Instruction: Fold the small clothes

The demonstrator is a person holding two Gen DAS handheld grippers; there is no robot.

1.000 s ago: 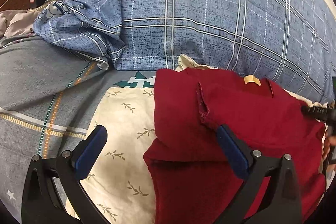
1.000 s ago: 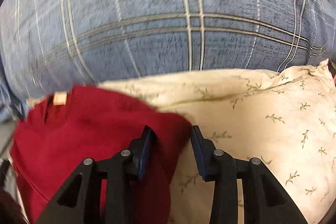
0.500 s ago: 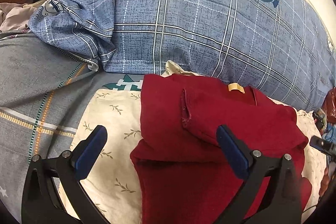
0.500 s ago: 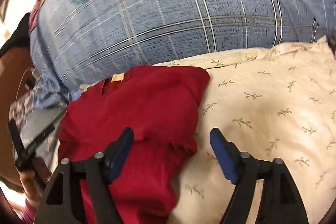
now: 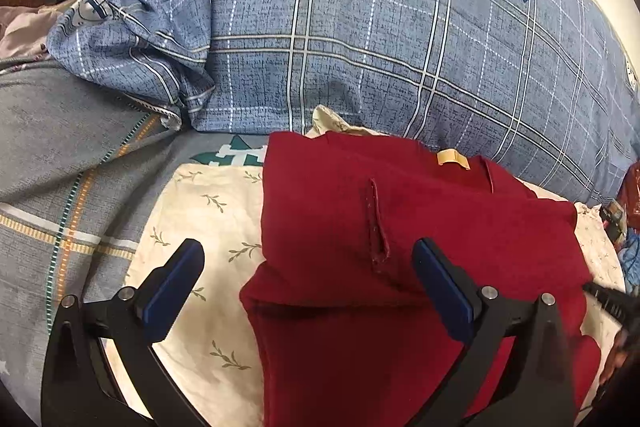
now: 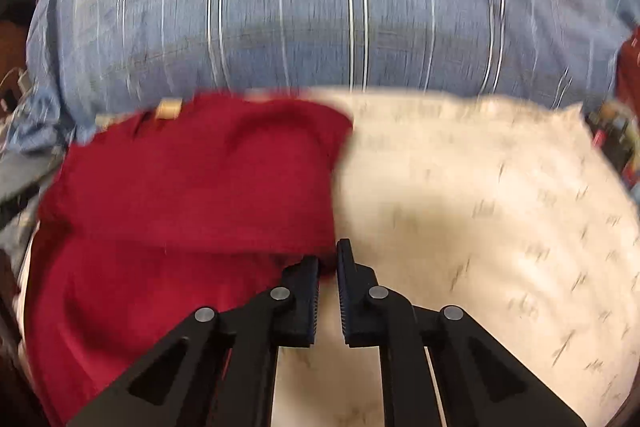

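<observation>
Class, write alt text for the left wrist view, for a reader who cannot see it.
A partly folded red garment with a tan neck label lies on a cream leaf-print cloth. The left gripper hovers open, one finger over each. A blue plaid pillow fills the background.

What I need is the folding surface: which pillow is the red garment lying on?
The cream leaf-print pillow; the red garment rests on it, while the blue plaid pillow sits behind it.
</observation>
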